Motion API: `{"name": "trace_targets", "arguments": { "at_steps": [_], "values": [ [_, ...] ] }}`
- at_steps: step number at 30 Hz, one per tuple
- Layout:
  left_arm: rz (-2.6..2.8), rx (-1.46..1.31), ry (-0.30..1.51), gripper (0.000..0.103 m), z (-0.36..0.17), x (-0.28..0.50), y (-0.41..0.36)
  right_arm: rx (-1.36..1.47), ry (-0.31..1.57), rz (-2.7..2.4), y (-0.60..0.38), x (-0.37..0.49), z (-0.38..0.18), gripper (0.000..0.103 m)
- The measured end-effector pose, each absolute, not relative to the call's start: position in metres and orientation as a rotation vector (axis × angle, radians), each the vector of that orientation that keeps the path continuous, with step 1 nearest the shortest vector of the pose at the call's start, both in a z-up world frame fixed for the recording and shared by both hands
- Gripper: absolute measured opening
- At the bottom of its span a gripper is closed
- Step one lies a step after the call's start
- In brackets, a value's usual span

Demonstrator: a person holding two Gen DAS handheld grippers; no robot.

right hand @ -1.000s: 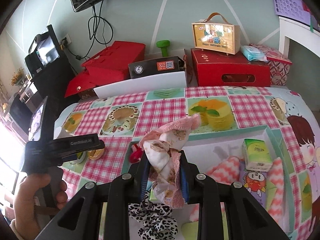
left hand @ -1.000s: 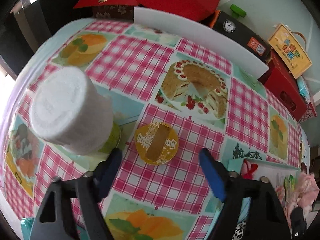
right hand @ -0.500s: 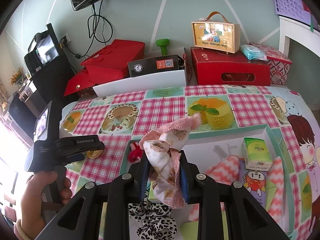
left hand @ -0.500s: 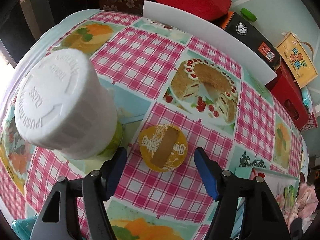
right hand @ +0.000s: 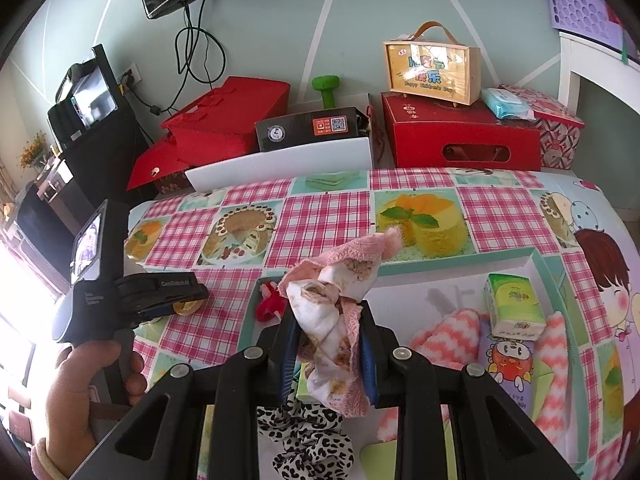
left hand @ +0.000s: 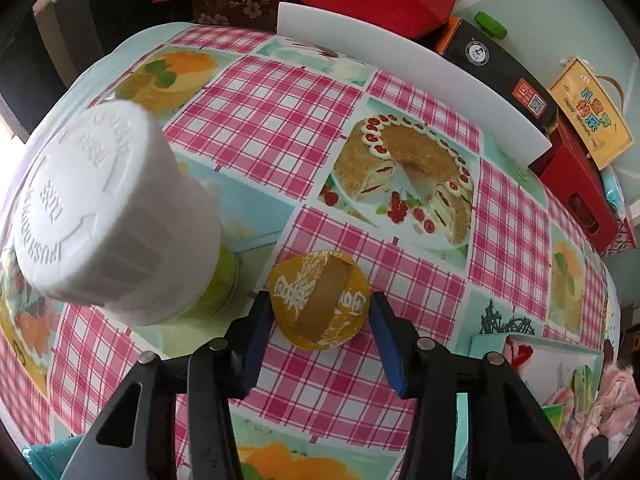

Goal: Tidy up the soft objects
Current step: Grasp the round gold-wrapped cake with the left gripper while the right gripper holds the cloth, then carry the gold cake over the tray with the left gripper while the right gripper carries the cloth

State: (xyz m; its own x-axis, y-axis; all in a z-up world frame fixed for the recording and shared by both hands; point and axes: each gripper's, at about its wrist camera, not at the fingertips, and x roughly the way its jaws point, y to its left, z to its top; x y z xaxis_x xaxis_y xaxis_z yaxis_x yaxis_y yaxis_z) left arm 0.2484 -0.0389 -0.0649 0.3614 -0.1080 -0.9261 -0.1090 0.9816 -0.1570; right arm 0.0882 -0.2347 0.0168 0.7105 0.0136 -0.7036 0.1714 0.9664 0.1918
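The round yellow ball [left hand: 318, 300] sits on the checked tablecloth [left hand: 280, 120] between the left gripper [left hand: 318, 312]'s blue pads, whose jaws have just been closing; a slight gap shows at its 3 o'clock. A white-capped bottle [left hand: 116, 216] stands at 9 o'clock. The right gripper [right hand: 328, 356] pinches a fluffy pink cloth [right hand: 336, 292] above the shallow tray [right hand: 460, 258], which holds a leopard scrunchie [right hand: 312, 440] and a tissue pack [right hand: 514, 306].

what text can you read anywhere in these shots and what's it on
"PUSH DOWN" and "CLOSE", embossed and seen upside down, on the white bottle cap; further words on it unreadable.
"Happy Children's Day" on the yellow handled box; its large Chinese characters too stylised to read.
"GenRobot.AI" on the left gripper, seen from the right wrist.
White characters on the round yellow piece: unreadable.
Labels on the black box and green tissue pack: too small.
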Motion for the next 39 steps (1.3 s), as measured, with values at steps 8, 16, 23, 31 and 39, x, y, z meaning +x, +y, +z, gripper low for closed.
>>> {"name": "trace_targets", "arguments": {
  "at_steps": [8, 16, 23, 31, 39],
  "values": [
    [-0.039, -0.222, 1.185, 0.05, -0.048, 0.24, -0.037, 0.251, 0.779, -0.088, -0.234, 0.088, 0.017, 0.029],
    [-0.116, -0.237, 1.121, 0.05, -0.006, 0.23, -0.041, 0.246, 0.773, -0.083, -0.233, 0.088, 0.019, 0.029],
    [-0.203, -0.23, 1.023, 0.05, 0.04, 0.21, -0.052, 0.244, 0.735, -0.082, -0.234, 0.079, 0.032, 0.029],
    [-0.292, -0.208, 0.947, 0.05, 0.072, 0.18, -0.066, 0.235, 0.66, -0.131, -0.246, 0.056, 0.056, 0.029],
    [-0.344, -0.185, 0.932, 0.05, 0.082, 0.164, -0.077, 0.245, 0.629, -0.216, -0.27, 0.039, 0.069, 0.029]
  ]
}}
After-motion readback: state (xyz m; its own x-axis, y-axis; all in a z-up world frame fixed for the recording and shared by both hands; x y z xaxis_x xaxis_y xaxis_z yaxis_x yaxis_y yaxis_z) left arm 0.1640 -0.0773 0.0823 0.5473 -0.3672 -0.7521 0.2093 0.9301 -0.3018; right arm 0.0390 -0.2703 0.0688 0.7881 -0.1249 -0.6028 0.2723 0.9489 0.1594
